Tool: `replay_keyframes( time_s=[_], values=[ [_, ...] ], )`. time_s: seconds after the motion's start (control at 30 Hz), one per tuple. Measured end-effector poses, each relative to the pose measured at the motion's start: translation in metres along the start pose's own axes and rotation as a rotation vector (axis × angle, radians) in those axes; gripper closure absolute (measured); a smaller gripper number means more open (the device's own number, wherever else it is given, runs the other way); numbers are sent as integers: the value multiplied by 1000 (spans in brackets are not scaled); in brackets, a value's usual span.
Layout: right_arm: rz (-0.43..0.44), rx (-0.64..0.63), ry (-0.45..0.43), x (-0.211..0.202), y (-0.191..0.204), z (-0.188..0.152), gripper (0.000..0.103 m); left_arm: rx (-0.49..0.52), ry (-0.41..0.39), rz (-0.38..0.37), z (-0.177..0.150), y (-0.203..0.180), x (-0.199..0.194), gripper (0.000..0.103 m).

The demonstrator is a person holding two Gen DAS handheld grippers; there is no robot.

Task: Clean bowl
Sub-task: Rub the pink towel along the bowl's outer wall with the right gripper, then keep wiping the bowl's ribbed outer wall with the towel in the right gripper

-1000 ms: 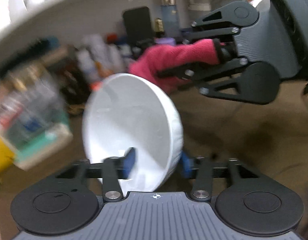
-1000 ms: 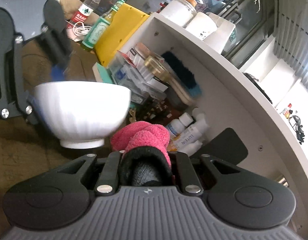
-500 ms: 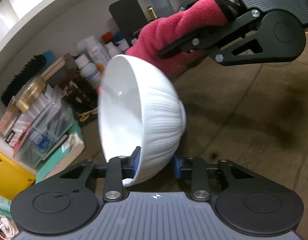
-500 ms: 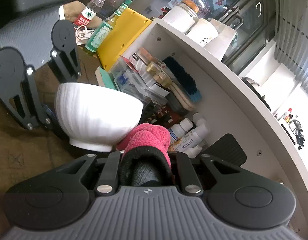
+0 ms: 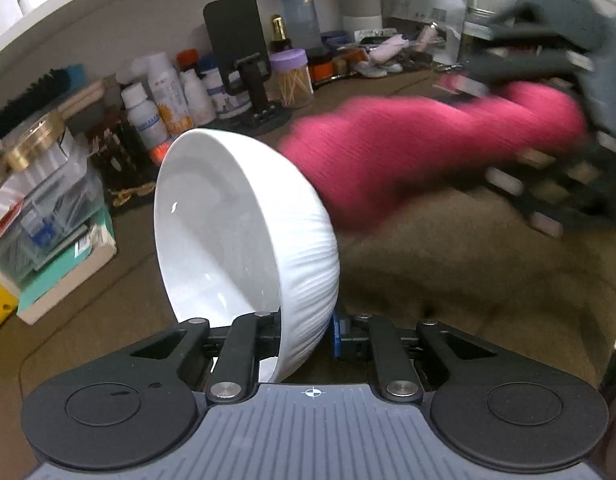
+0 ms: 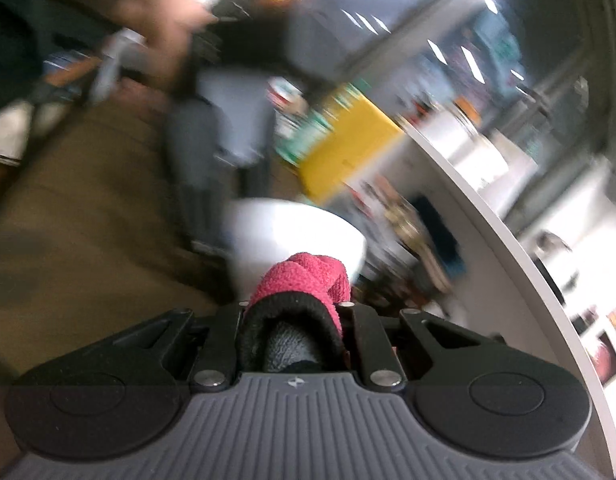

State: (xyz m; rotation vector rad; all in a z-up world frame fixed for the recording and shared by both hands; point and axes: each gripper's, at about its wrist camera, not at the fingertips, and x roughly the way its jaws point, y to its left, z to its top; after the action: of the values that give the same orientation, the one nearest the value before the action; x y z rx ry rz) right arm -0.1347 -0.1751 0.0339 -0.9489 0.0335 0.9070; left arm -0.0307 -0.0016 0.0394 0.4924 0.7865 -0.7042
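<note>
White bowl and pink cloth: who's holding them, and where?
Left gripper pinches the white ribbed ceramic bowl by its rim. Right gripper clamps the pink knitted cloth at its end.

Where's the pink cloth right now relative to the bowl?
In the left wrist view the pink cloth, clamped in the right gripper, is just right of the white bowl, at its outer wall, not inside.

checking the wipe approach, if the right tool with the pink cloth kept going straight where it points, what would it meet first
Most likely the white bowl: it sits directly past the tip of the pink cloth that the right tool grips. The view is blurred, so depth is unclear, and whether the cloth already touches it can't be told.
</note>
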Motion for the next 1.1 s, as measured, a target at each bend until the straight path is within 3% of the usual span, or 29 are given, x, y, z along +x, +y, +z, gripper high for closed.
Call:
replay_keyframes(
  time_s=[0.07, 0.2, 0.5, 0.63, 0.8, 0.97, 1.1],
  values=[
    [45, 9, -36, -18, 7, 11, 87, 10, 4, -8, 0, 1, 0, 85],
    [10, 33, -45, -19, -6, 15, 87, 22, 14, -32, 0, -1, -4, 85],
    [-210, 176, 114, 62, -72, -16, 87, 20, 24, -62, -1, 3, -6, 82],
    [-213, 220, 129, 74, -76, -25, 87, 30, -14, 19, -5, 1, -7, 63],
    [-196, 200, 137, 79, -68, -28, 87, 121, -15, 141, -9, -11, 10, 59],
    [-199, 189, 129, 73, -68, -23, 87, 77, -24, 102, 0, -4, 16, 82],
    [-191, 171, 126, 69, -67, -23, 87, 70, 0, 85, 7, -5, 14, 84]
  ],
)
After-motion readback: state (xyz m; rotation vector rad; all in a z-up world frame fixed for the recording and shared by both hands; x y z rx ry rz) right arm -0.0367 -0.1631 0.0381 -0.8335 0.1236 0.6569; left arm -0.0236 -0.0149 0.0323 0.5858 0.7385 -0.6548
